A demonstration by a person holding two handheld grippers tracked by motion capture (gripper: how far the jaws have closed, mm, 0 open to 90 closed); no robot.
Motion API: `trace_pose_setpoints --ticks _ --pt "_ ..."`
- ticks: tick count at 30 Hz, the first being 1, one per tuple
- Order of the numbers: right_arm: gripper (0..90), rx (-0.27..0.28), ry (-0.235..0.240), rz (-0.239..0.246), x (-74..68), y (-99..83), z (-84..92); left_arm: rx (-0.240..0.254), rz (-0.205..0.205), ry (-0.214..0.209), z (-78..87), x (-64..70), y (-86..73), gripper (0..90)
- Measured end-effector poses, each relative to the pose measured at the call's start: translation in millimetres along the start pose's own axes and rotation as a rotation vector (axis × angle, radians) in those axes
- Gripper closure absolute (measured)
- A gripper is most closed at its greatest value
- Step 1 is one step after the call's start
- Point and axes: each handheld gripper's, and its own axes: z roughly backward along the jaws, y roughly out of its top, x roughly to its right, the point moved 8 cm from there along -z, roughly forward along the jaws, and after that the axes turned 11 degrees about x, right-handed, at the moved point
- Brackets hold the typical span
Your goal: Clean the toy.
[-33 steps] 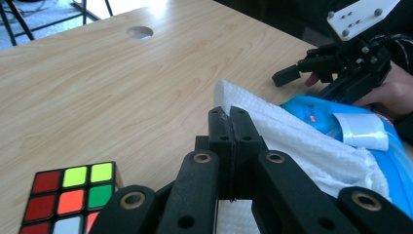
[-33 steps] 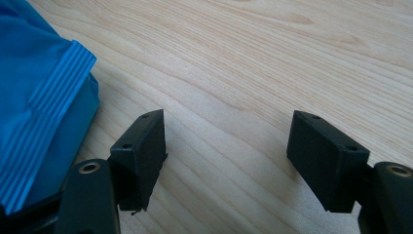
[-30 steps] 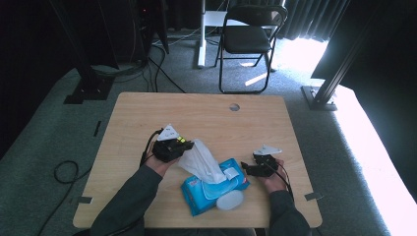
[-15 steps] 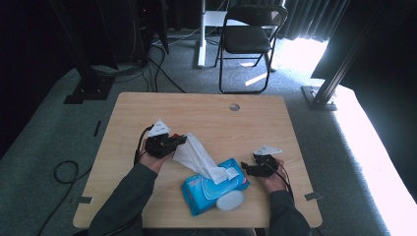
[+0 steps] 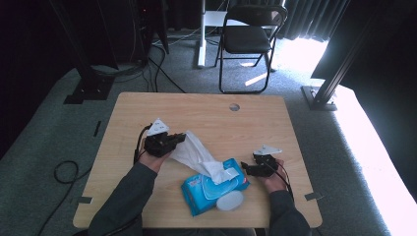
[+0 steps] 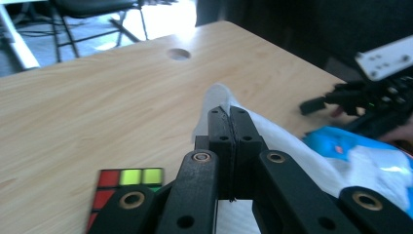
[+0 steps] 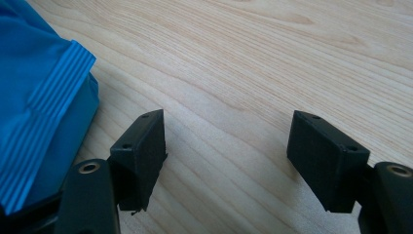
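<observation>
high view: left gripper is sitting at the table's left-middle, jaws pressed together and pinching the upper end of a white wipe. wipe is stretching diagonally from that pinch down-right to the opening of the blue pack, lower end still tucked in the slot. pack is lying flat near the front edge, between the two hands, white round lid flap hanging open at its near side.

right gripper is resting just right of the pack, pointing left at its corner, jaws spread with nothing between them. cannot tell from above whether the tips are touching the pack.

left gripper view: black jaws are meeting flat against each other, wipe poking out past the tips and trailing right toward the pack. right gripper is showing farther off at right, by the pack. colour-square card is lying on the table under the jaws, lower left.

right gripper view: both pads are standing well apart over bare wood, low and close to the surface. pack's crimped blue edge is lying at left, just beside the left-hand pad; contact is unclear.

chair is standing on the floor beyond the table's far edge.
</observation>
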Motion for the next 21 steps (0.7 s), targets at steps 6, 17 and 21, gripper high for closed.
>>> trace_pose_setpoints --ticks 6,17,21 --pt "30.0 0.001 0.000 0.002 0.2 0.0 -0.1 -0.061 -0.043 -0.100 -15.8 31.9 -16.4 89.5" --pt "29.9 0.000 0.001 -0.002 -0.1 0.0 0.0 -0.178 -0.098 -0.229 -33.6 69.9 -49.6 82.0" --pt "30.0 0.000 0.001 -0.001 -0.1 0.0 0.0 -0.196 -0.083 -0.263 -37.7 75.6 -56.0 71.7"
